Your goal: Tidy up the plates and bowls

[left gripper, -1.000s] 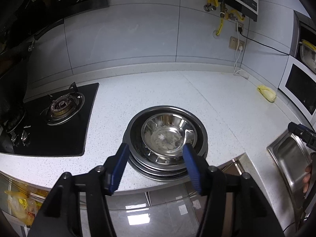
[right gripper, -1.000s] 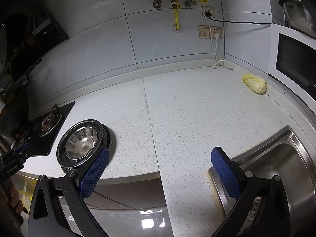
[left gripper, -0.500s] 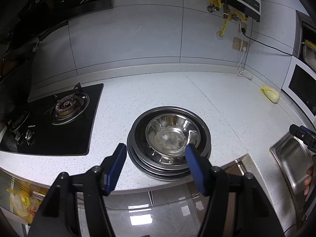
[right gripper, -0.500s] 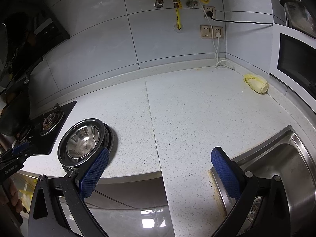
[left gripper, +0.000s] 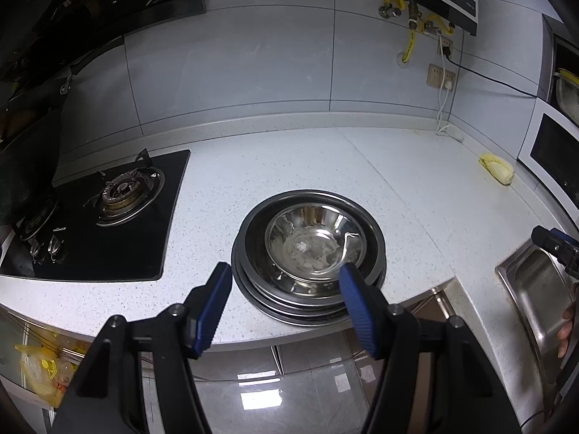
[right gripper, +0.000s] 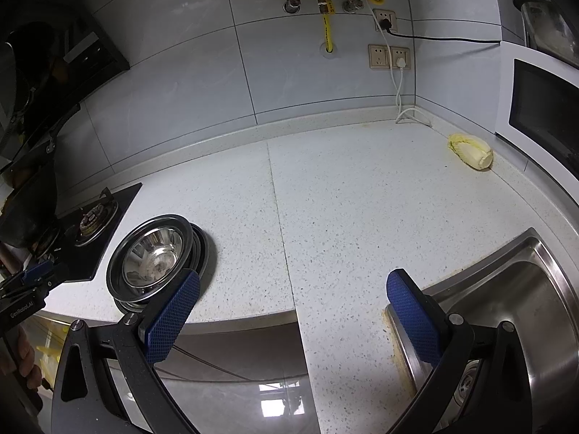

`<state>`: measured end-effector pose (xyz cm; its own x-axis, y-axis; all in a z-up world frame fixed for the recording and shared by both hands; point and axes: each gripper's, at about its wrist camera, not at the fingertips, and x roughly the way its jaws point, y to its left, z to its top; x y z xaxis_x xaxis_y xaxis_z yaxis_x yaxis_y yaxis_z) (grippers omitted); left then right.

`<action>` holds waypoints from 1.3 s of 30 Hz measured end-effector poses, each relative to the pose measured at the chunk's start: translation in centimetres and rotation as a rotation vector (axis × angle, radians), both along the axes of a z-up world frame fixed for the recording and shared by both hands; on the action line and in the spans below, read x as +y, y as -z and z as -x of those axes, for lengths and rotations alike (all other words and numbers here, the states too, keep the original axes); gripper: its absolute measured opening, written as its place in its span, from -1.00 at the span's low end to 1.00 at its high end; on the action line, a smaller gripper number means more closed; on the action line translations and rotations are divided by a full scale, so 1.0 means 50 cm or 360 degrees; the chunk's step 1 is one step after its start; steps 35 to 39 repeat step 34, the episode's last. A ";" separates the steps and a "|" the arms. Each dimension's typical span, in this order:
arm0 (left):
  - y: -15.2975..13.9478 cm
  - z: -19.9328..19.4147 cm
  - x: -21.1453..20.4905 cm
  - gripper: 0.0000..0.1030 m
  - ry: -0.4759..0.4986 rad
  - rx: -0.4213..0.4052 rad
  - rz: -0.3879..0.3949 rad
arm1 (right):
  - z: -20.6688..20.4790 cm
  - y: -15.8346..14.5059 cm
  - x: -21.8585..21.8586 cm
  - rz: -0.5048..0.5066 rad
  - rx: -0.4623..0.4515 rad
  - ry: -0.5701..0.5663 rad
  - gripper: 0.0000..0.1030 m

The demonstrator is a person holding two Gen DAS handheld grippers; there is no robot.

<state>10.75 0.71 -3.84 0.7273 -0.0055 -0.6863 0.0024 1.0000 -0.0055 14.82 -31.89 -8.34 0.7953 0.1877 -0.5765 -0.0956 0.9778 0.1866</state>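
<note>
Your left gripper (left gripper: pixel 286 282) hangs over the counter's front edge with its blue pads spread wide and nothing between them. The stack of steel plates (left gripper: pixel 307 300) sits just beyond the tips. It is a pile of shallow, dark-rimmed stainless plates, slightly offset from one another, on the speckled white countertop (left gripper: pixel 289 159) near its front edge. Nested on top is a shiny steel bowl (left gripper: pixel 313 244), upright, with pale smears or residue on its bottom. I cannot tell how many plates are under it.

From your right gripper (right gripper: pixel 293 293), the same stack lies at about nine o'clock, beside the black gas hob (right gripper: pixel 94 224), which is further out at ten o'clock. The right tongs also stand wide apart and hold nothing; their tips hover over the counter edge.

The stainless sink (right gripper: pixel 524 311) opens at four o'clock in the right view; its basin looks bare as far as it shows. A yellowish vegetable (right gripper: pixel 470 150), perhaps a cabbage, lies at two o'clock, well apart from the stack.
</note>
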 end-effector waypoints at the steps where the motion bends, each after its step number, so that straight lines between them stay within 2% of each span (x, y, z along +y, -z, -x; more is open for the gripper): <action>1: 0.000 0.000 -0.001 0.16 0.0002 -0.0001 0.0001 | 0.000 0.000 0.000 0.0001 0.0001 0.0000 0.97; 19: 0.001 0.000 0.009 0.16 -0.0028 0.0013 0.0039 | 0.004 0.004 0.005 0.0004 0.0005 -0.0012 0.97; 39: 0.001 0.001 0.009 0.16 -0.0053 -0.0012 -0.0003 | 0.004 0.004 0.013 0.0012 0.0000 -0.0018 0.97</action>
